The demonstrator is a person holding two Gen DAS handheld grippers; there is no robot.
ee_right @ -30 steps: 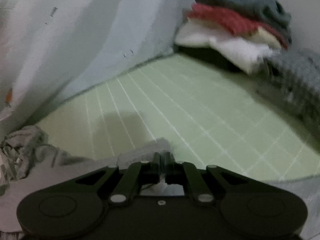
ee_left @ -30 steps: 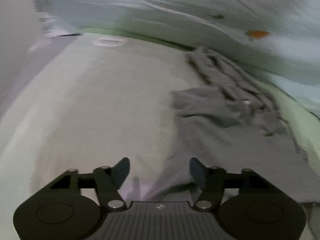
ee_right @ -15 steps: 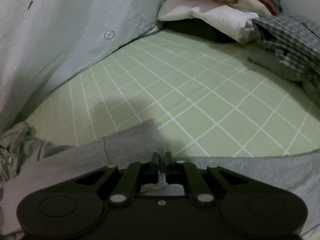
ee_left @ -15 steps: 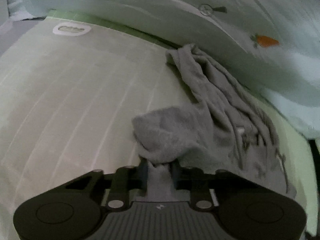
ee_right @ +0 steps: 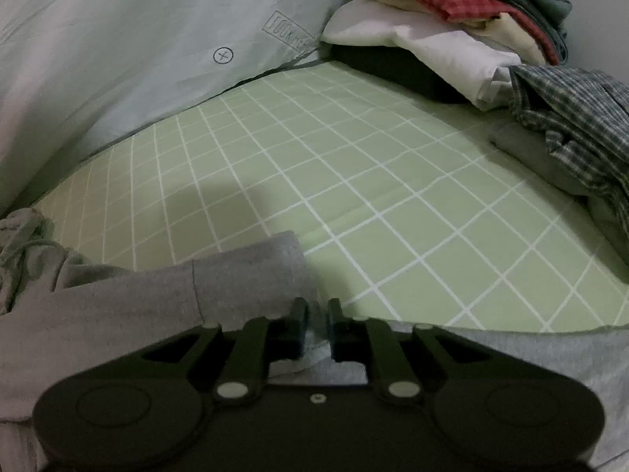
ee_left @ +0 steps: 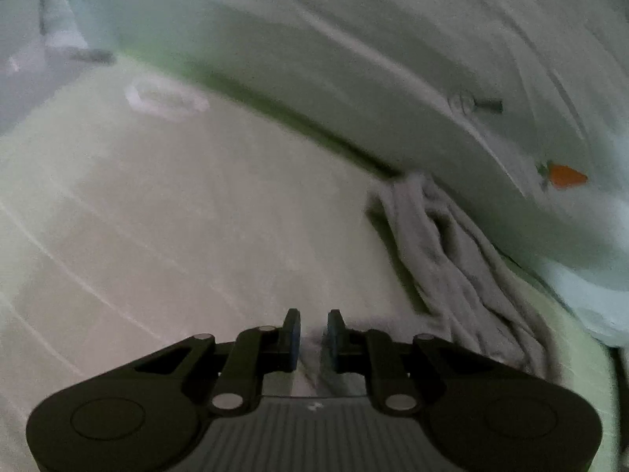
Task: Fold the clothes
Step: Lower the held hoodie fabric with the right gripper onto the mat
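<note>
Grey cloth, a sweatshirt-like garment (ee_right: 129,306), lies across the near part of the bed (ee_right: 354,181), and we have a fold of it in each gripper. In the right wrist view, our right gripper (ee_right: 316,324) has its fingers (ee_right: 298,326) drawn close with a narrow gap, and grey fabric sits pinched between them; a cuffed sleeve end lies just beyond the tips on the green checked sheet. In the left wrist view, our left gripper (ee_left: 313,338) shows its fingers (ee_left: 293,334) equally close, with a pale ridge of cloth between the blue pads; the picture is blurred, so we cannot say how firmly it is gripped. To the right of that gripper, a bunched length of the same garment (ee_left: 452,259) runs toward the bed's far edge, where a pale blue duvet (ee_left: 393,59) with a small orange carrot print (ee_left: 566,176) rises. At the bed's far right corner sits a stack of folded clothes (ee_right: 452,11), with a crumpled plaid shirt (ee_right: 574,110) beside it.
</note>
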